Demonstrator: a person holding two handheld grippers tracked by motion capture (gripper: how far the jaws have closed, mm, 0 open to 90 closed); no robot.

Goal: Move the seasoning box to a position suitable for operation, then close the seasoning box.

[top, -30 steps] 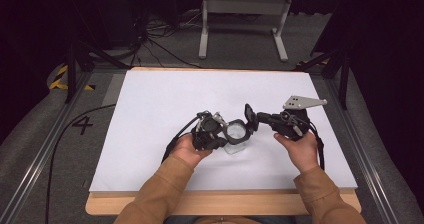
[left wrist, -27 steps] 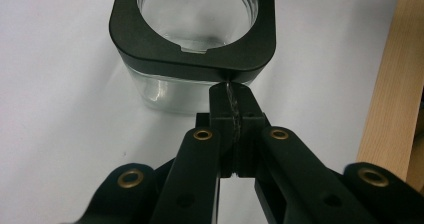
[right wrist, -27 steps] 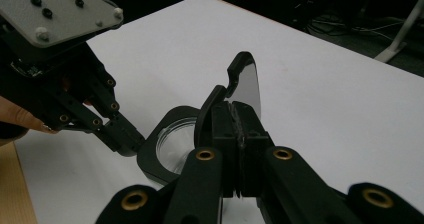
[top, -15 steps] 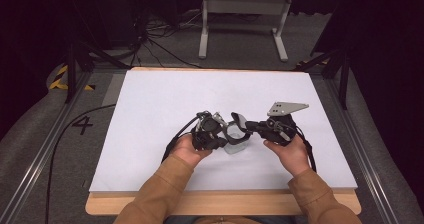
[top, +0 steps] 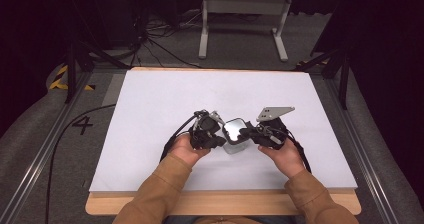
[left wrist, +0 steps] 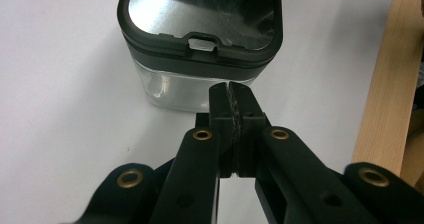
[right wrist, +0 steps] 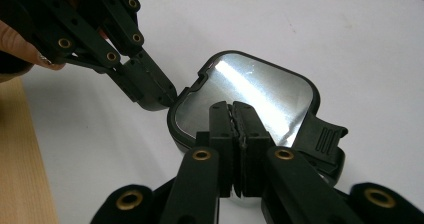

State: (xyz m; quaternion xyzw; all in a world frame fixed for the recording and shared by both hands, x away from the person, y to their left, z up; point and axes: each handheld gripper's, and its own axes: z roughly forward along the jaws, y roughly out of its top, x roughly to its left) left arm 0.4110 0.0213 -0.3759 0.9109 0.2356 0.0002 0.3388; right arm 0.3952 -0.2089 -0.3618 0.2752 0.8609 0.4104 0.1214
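Both tools had their jaws pressed together, gripping nothing. The left tool (top: 216, 134) nudged the side of the one clear container (top: 235, 140), and the right tool (top: 248, 132) rested over its dark-rimmed lid (right wrist: 247, 101), beside the latch tab (right wrist: 322, 134). The container stood toward the near edge of the white bench (top: 150, 99), about midway along it. A hard downward push might have tipped or skidded the box.

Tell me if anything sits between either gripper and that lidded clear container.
Nothing visible does. The left gripper, jaws shut, has its tips right at the side wall of the container, just under the lid rim. The right gripper, jaws together, hangs directly over the shiny lid; the white table nearby is bare.
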